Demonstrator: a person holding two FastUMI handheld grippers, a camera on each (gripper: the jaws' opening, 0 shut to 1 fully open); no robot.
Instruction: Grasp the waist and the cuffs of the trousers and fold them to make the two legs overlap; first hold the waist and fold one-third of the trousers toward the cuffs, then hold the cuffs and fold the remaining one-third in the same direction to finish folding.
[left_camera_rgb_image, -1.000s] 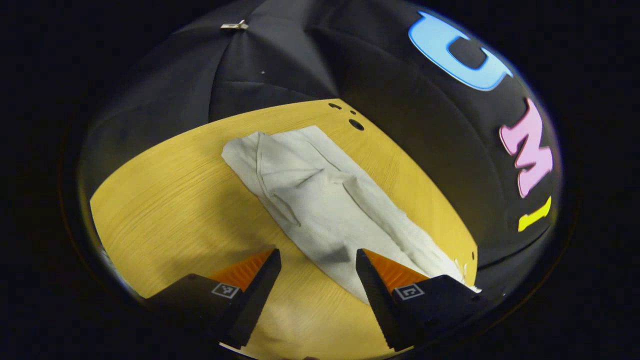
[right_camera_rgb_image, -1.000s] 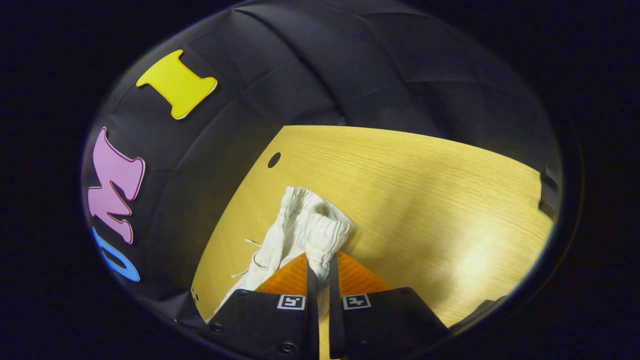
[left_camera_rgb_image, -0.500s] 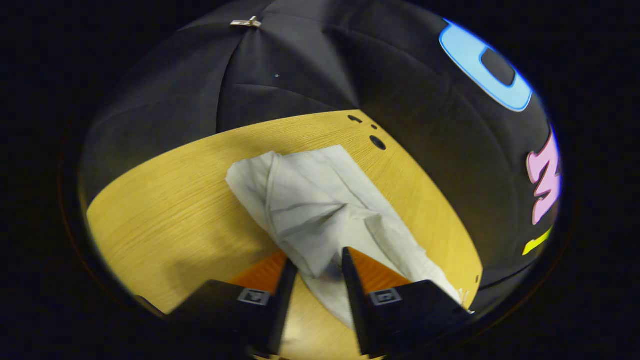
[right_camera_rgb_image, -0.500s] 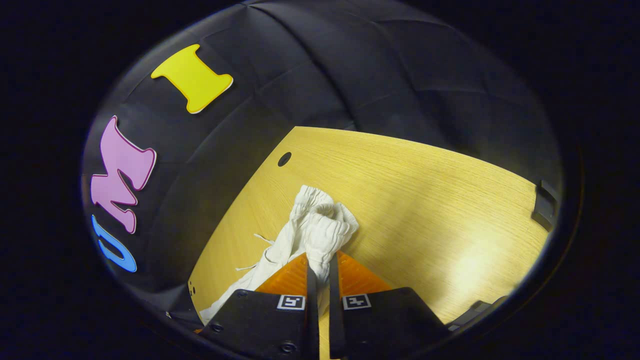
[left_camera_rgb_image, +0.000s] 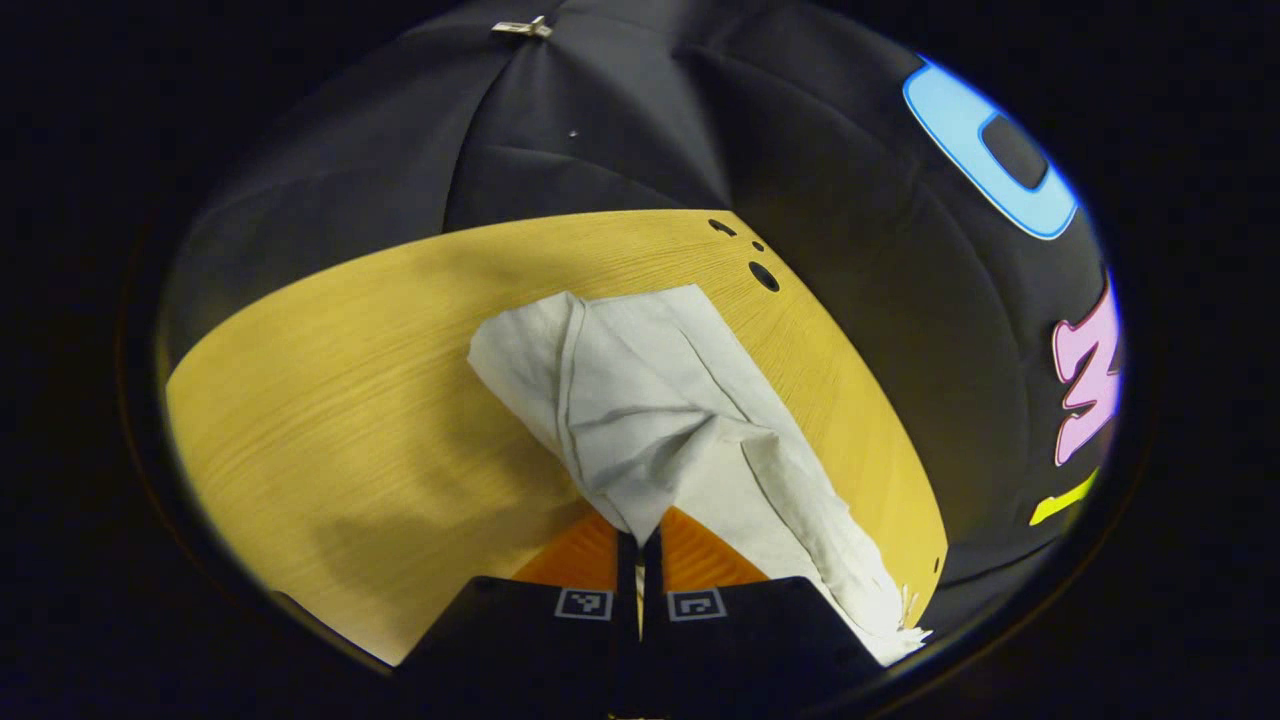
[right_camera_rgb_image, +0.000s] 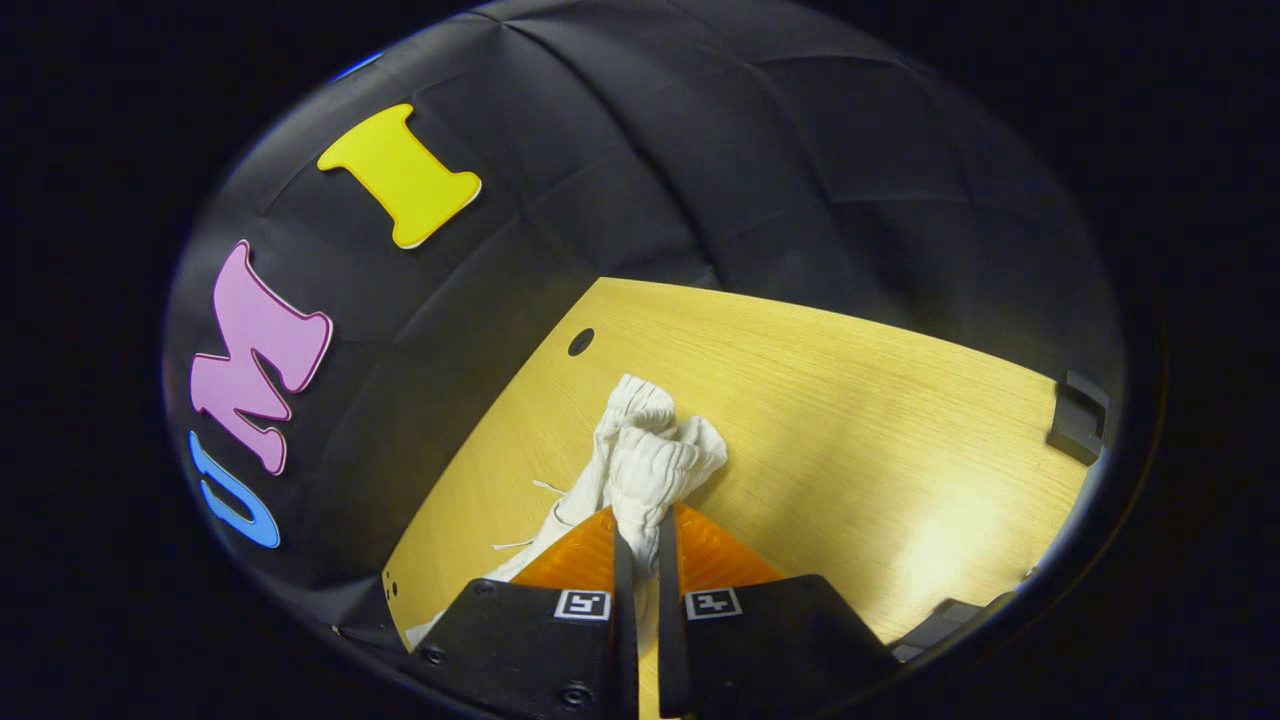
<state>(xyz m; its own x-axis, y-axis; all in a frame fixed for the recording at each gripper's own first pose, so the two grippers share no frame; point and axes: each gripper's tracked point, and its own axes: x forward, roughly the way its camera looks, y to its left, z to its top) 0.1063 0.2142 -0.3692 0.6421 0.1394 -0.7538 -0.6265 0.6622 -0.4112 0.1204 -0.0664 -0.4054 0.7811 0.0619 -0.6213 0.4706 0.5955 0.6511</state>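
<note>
Left gripper view, left tongs (left_camera_rgb_image: 640, 540) pinching trousers (left_camera_rgb_image: 650, 400), right tongs (right_camera_rgb_image: 640, 540) clamping gathered waistband (right_camera_rgb_image: 650, 460)

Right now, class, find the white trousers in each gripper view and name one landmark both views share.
Left gripper view: the trousers run from centre to lower right, an edge pinched between the left gripper fingers.
Right gripper view: the bunched elastic waist sits at lower centre, clamped by the right gripper.
Shared landmark: the wooden table beneath.
</note>
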